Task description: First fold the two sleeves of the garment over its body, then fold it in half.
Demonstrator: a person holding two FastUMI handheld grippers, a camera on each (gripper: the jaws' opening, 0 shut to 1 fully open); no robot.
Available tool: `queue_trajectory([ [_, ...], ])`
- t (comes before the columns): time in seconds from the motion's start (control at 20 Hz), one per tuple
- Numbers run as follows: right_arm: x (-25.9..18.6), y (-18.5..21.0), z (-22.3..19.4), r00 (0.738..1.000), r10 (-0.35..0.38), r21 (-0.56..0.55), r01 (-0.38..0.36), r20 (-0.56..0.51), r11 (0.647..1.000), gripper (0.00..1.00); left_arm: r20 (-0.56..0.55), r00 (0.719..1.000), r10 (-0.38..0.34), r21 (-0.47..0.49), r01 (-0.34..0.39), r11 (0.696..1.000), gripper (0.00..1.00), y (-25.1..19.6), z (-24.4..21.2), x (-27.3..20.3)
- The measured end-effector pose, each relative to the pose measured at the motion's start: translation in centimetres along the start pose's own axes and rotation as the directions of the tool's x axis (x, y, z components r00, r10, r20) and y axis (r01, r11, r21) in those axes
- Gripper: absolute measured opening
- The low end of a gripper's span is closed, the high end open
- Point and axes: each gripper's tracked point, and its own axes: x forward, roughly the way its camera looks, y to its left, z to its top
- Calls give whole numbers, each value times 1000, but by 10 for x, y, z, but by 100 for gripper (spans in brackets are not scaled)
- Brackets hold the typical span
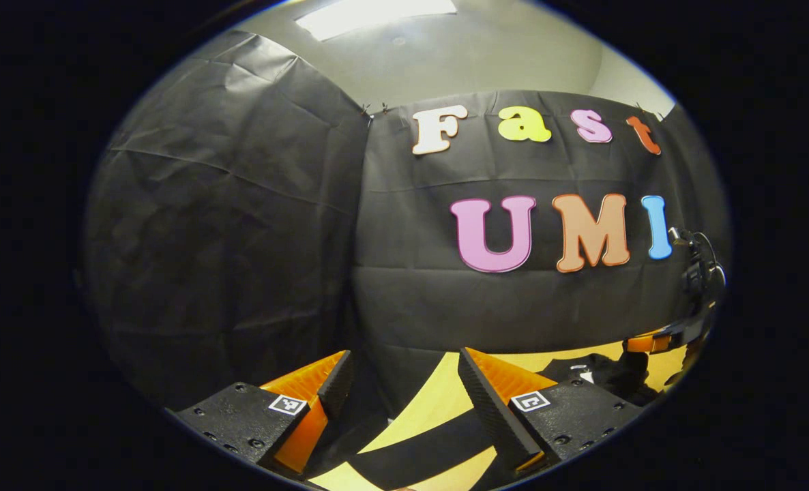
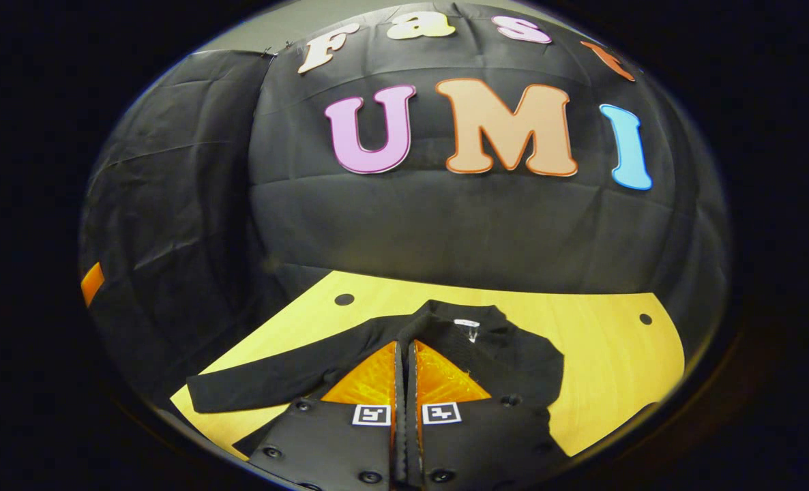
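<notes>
- Desk [image 2: 602, 354]: wooden top, carries the garment; everything below is placed rel. to the garment.
- Garment [image 2: 513, 361]: black, long-sleeved, lies flat on the desk w/ collar toward the booth wall. In the right gripper view one sleeve [image 2: 268, 382] runs out sideways to the left of the body, not yet folded over. Other sleeve can't be made out, so how far along is unclear.
- Right claw [image 2: 404, 368]: fingers pressed together, no gap. It sits over the garment's midline, tips just short of the collar. Can't tell if cloth is pinched between them or if it only hovers.
- Left claw [image 1: 404, 389]: fingers wide apart, holding nothing. It's beside the garment; a black strip, prob. the spread sleeve [image 1: 418, 457], crosses the desk under its gap, garment body [image 1: 602, 372] off to the right.
- Risks (my read): 
  - if the right claw has pinched body cloth, lifting drags the whole garment and bunches it.
  - left claw grabbing the sleeve mid-length, not at the cuff, would leave a crooked fold.
  - thin cloth may slip on closing.
</notes>
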Motion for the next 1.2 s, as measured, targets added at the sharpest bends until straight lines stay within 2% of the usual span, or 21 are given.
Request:
queue_trajectory([
  [0.05, 8, 5, 0, 1000, -4, 0, 4, -2, 1000, 5, -15, 1000, 6, 6, -6, 1000, 93, 5, -7, 1],
  [0.3, 48, 25, 1, 999, -2, -2, 2, -33, 1000, 3, -88, 996, 26, 26, -23, 999, 93, 24, -40, 4],
  [0.35, 55, 32, -1, 999, 17, -4, -17, -41, 1000, 3, -106, 994, 26, 28, -23, 999, 93, 26, -48, 4],
  [0.4, 61, 45, -7, 995, 66, -1, -66, -78, 998, 3, -126, 992, 26, 30, -22, 999, 93, 27, -56, 5],
  [0.45, 62, 51, -14, 990, 89, 9, -88, -113, 996, 8, -147, 989, 33, 36, -28, 999, 93, 31, -68, 4],
  [0.5, 65, 56, -17, 987, 100, 17, -99, -123, 995, 36, -167, 985, 37, 44, -30, 999, 97, 34, -78, 5],
  [0.6, 63, 53, -11, 994, 71, 1, -72, -88, 997, 92, -218, 975, 48, 66, -34, 997, 97, 38, -101, 4],
  [0.65, 63, 53, -6, 996, 66, -11, -67, -66, 998, 100, -243, 969, 50, 74, -33, 997, 97, 41, -113, 4],
  [0.7, 60, 52, -2, 997, 60, -18, -61, -47, 998, 100, -270, 962, 50, 76, -31, 997, 93, 42, -124, 4],
  [0.75, 56, 50, 2, 998, 48, -22, -49, -29, 999, 98, -296, 954, 47, 76, -25, 997, 98, 43, -137, 3],
  [0.85, 43, 42, 11, 999, 35, -15, -35, -2, 999, 98, -348, 937, 44, 80, -17, 997, 98, 42, -160, 5],
  [0.9, 39, 38, 16, 999, 31, -9, -31, 13, 999, 98, -376, 926, 39, 75, -12, 997, 93, 41, -171, 6],
  [1.1, 22, 20, 24, 998, -1, 1, 1, 64, 1000, 98, -488, 872, 43, 44, -25, 999, 93, 43, -210, 7],
  [1.15, 17, 16, 24, 998, -12, 2, 12, 69, 1000, 98, -519, 854, 41, 39, -24, 999, 99, 42, -221, 4],
  [1.2, 13, 12, 24, 997, -25, 2, 25, 74, 1000, 98, -539, 842, 37, 32, -23, 999, 95, 41, -231, 3],
])
